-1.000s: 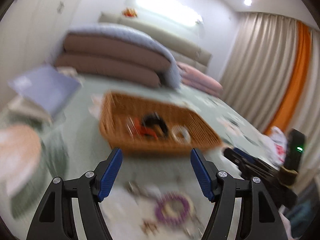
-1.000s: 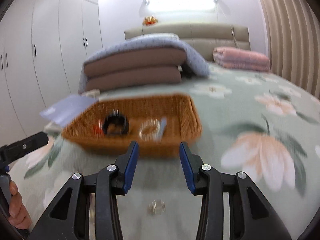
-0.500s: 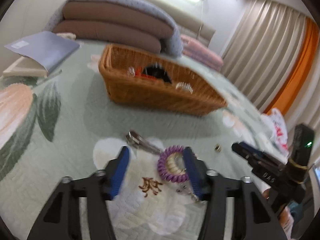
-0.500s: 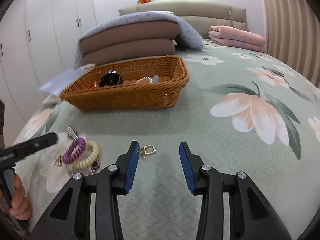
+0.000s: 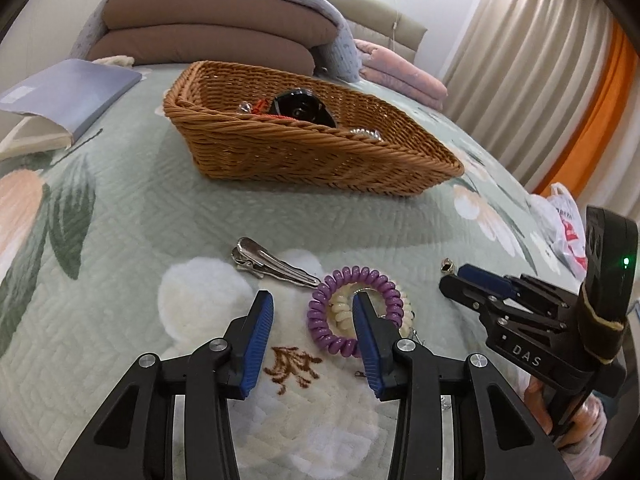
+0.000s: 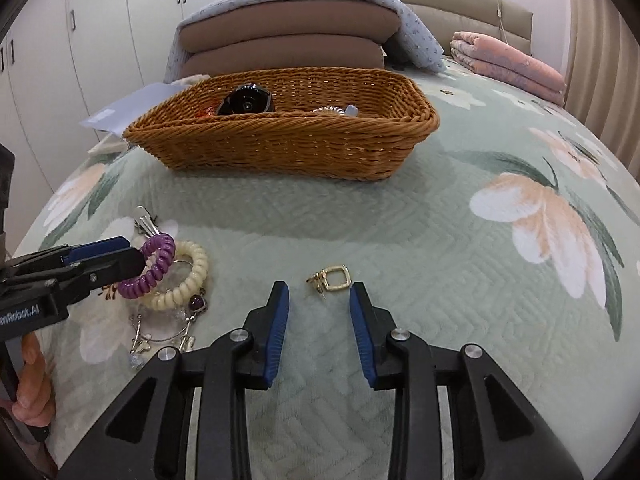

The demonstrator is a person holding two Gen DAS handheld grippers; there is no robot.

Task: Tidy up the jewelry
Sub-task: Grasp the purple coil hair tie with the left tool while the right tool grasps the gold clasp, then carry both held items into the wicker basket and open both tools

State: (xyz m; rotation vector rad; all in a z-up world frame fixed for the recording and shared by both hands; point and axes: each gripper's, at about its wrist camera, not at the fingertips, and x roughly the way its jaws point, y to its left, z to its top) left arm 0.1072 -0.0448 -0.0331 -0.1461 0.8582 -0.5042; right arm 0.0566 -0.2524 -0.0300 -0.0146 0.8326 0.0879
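A wicker basket [image 5: 280, 152] stands on the green bedspread and holds a black clip [image 5: 300, 108] and a few small pieces; it also shows in the right wrist view [image 6: 280, 148]. My left gripper [image 5: 312, 300] is open, low over the bed, its right finger over a purple coil hair tie [image 5: 320, 320] lying on a cream coil tie [image 5: 344, 312]. A silver hair clip [image 5: 272, 266] lies just beyond. My right gripper [image 6: 319, 292] is open, with a gold earring [image 6: 332, 278] just ahead between the fingertips. The purple tie [image 6: 154, 266], cream tie [image 6: 188, 276] and a thin chain bracelet [image 6: 160, 332] lie to the left.
Stacked brown cushions under a blue blanket [image 5: 216, 36] lie behind the basket. A blue book [image 5: 68, 96] sits at the left. Folded pink blankets [image 6: 508, 64] lie at the back right. A plastic bag [image 5: 564, 228] lies at the bed's right edge, near the curtains.
Both grippers have dropped from basket height down to the bedspread. The left now straddles the purple tie's edge; the right has come up to the gold earring.
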